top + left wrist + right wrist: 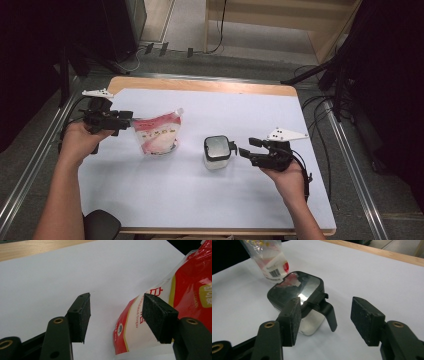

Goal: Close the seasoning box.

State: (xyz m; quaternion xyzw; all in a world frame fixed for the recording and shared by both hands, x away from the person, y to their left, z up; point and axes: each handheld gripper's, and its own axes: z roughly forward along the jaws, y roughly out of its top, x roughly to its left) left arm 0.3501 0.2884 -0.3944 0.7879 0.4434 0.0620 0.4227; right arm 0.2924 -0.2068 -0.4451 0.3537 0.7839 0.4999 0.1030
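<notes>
Just ahead of your right gripper [243,150], jaws apart and holding nothing, stands the clear square container with a black latch lid [217,151], its latch facing you for a clean grab. Your left gripper [129,118] is spread too, one pad against the upright red-and-white plastic pouch [156,134], steadying it.

Bright table, dark surroundings.
I see even overhead light, glare on the container lid [298,288], soft shadows beside it, nearer jaws slightly blurred.
</notes>
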